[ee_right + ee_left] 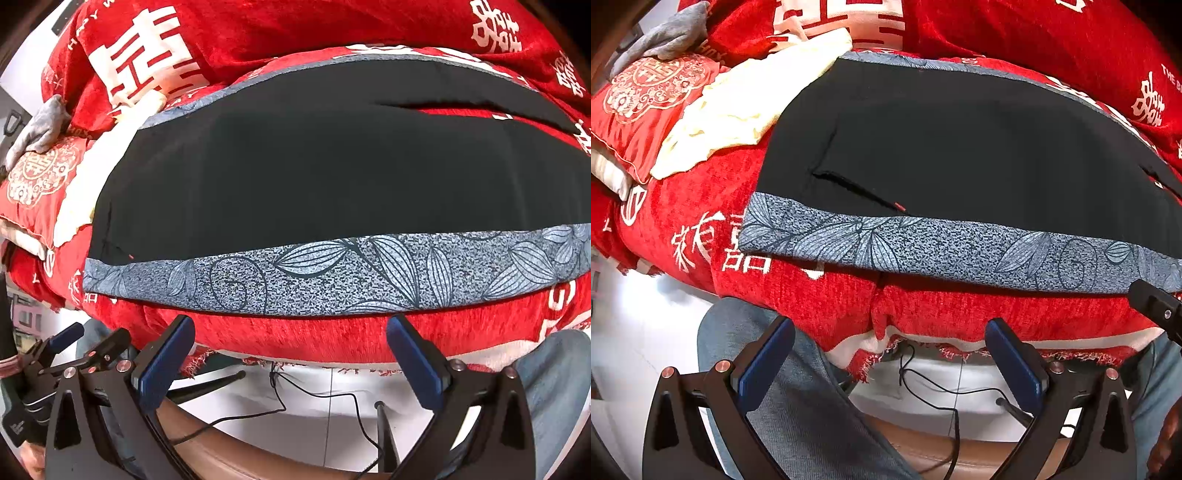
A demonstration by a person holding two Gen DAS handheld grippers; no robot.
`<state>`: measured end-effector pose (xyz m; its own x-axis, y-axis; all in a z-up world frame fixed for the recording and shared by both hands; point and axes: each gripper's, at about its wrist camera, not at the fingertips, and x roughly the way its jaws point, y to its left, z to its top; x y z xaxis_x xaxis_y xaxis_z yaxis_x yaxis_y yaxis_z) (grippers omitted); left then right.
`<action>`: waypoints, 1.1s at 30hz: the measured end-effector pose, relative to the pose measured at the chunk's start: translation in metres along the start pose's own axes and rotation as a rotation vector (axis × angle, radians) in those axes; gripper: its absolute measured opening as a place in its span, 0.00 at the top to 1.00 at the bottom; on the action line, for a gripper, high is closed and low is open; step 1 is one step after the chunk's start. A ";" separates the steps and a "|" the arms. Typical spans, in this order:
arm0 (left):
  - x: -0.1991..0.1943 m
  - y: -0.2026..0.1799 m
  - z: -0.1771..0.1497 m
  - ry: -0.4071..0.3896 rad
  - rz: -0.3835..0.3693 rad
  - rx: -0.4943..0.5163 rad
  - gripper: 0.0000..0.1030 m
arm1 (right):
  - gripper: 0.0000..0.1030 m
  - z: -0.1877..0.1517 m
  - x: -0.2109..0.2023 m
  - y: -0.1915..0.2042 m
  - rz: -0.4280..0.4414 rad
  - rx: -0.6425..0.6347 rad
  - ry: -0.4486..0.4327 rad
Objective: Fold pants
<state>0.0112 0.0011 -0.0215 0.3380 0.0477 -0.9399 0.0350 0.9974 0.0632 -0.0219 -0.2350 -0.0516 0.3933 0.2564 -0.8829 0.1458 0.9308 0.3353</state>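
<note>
1. Claw status: my left claw [890, 354] and right claw [290, 349] both stand spread apart, gripping nothing, held off the bed's near edge, apparently to start clear of the cloth.
2. Black pants [960, 147] lie flat on the blue leaf-print mat [960, 251], spread for folding.
3. Mat rests on the red bedspread [960, 314]; a cream cloth [738, 107] lies just left.

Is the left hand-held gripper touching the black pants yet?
Apart. In the left wrist view, the left hand-held gripper is open below the bed edge, with red blanket and a patterned blue cloth between it and the black pants.
</note>
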 end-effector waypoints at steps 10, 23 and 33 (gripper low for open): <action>0.000 -0.002 0.001 0.005 -0.006 -0.004 0.00 | 0.00 -0.001 0.001 -0.004 -0.002 0.007 0.006; 0.001 -0.001 0.002 0.011 0.002 -0.009 0.00 | 0.00 -0.002 0.003 -0.005 -0.005 0.016 0.010; 0.005 0.001 0.002 0.024 0.006 -0.015 0.00 | 0.00 -0.002 0.004 -0.006 -0.004 0.020 0.012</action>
<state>0.0151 0.0026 -0.0249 0.3155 0.0550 -0.9473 0.0192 0.9977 0.0643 -0.0232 -0.2389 -0.0578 0.3816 0.2563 -0.8881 0.1655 0.9263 0.3385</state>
